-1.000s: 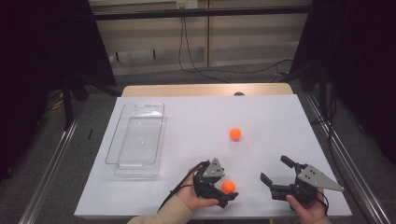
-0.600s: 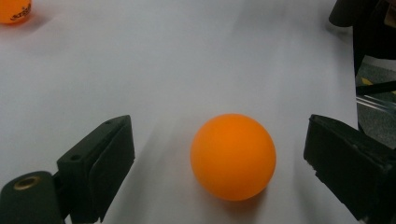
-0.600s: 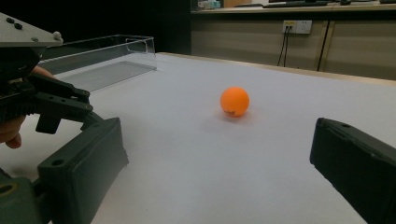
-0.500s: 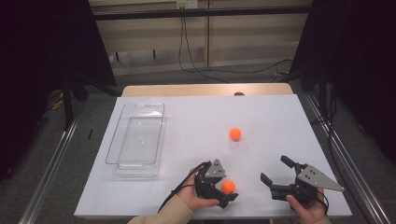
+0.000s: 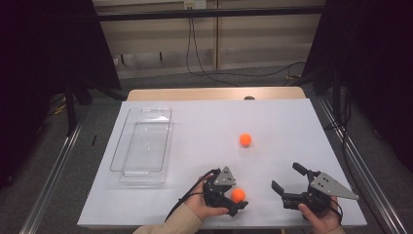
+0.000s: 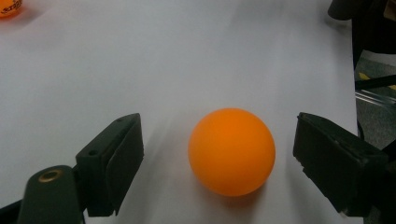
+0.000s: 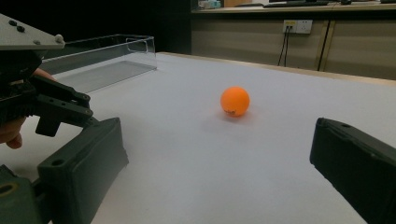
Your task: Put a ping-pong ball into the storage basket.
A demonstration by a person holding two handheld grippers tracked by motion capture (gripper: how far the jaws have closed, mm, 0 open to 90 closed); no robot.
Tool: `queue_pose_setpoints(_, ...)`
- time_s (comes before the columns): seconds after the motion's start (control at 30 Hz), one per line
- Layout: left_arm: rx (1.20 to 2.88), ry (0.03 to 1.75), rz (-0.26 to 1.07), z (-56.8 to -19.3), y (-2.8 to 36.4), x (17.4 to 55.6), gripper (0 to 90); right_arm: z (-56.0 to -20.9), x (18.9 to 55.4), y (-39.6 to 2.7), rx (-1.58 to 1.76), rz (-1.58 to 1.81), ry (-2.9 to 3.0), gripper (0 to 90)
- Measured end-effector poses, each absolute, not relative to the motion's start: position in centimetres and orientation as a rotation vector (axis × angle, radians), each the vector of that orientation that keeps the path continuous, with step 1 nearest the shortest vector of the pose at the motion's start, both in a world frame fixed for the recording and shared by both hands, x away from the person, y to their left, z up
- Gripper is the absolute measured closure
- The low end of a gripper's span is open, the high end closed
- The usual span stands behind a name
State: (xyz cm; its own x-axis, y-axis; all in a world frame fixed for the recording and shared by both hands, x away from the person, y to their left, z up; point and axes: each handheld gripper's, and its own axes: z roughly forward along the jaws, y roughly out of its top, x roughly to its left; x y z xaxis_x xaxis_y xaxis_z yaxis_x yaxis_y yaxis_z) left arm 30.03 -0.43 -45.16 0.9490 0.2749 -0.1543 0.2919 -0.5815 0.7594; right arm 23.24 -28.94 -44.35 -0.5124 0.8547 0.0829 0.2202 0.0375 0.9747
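Observation:
Two orange balls lie on the white table. The near ball rests on the table between the jaws of my left gripper, which is open; a gap shows on each side of the ball. The far ball sits alone near the table's middle, and also appears small in the left gripper view. My right gripper stands open at the front right with nothing between its jaws, pointing toward the far ball.
A clear plastic tray stands at the left of the table with nothing in it. The table's front edge runs just under both hands. Cables hang beyond the far edge.

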Motion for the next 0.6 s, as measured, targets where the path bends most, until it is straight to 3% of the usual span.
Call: queue_pose_setpoints(0.6,2.227,0.408,-0.048,-45.36,-0.6,30.09,24.8,-44.35,23.25,-28.96,1.086,1.509,1.777,2.6)
